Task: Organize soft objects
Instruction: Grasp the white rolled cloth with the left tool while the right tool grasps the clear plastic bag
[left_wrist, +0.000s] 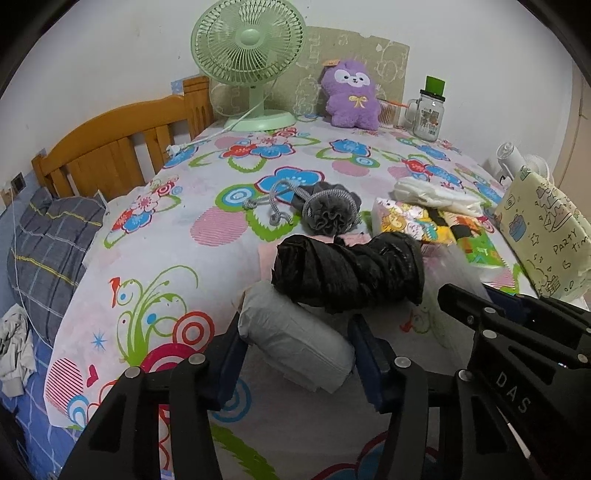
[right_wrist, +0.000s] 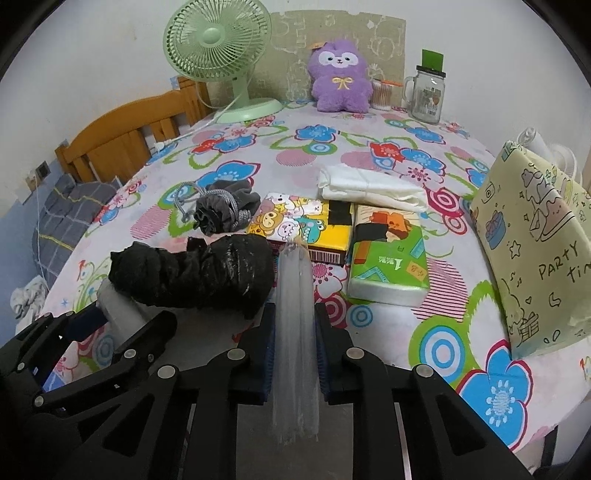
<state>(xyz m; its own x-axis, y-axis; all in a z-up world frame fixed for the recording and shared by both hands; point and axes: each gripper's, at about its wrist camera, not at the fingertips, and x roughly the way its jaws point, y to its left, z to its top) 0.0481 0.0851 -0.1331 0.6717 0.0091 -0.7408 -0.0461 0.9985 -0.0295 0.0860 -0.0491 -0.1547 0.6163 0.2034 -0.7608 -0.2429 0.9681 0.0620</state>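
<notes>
My left gripper (left_wrist: 295, 350) is shut on a grey-white plastic roll (left_wrist: 295, 339) at the near edge of the flowered table. A black bag roll (left_wrist: 347, 269) lies across its far end. My right gripper (right_wrist: 295, 347) is shut on a folded clear plastic bag (right_wrist: 295, 332) just right of the black bag roll (right_wrist: 195, 275). Beyond lie a grey drawstring pouch (right_wrist: 221, 210), a cartoon tissue pack (right_wrist: 299, 221), a green tissue pack (right_wrist: 389, 262) and a folded white cloth (right_wrist: 369, 190). The right gripper's body (left_wrist: 517, 354) shows in the left wrist view.
A green fan (right_wrist: 218, 48), a purple plush (right_wrist: 341, 79), a cotton swab box (right_wrist: 384, 94) and a glass jar (right_wrist: 428, 96) stand along the back wall. A yellow "Party Time" bag (right_wrist: 535, 254) stands at the right. A wooden bed (left_wrist: 110, 147) is at the left.
</notes>
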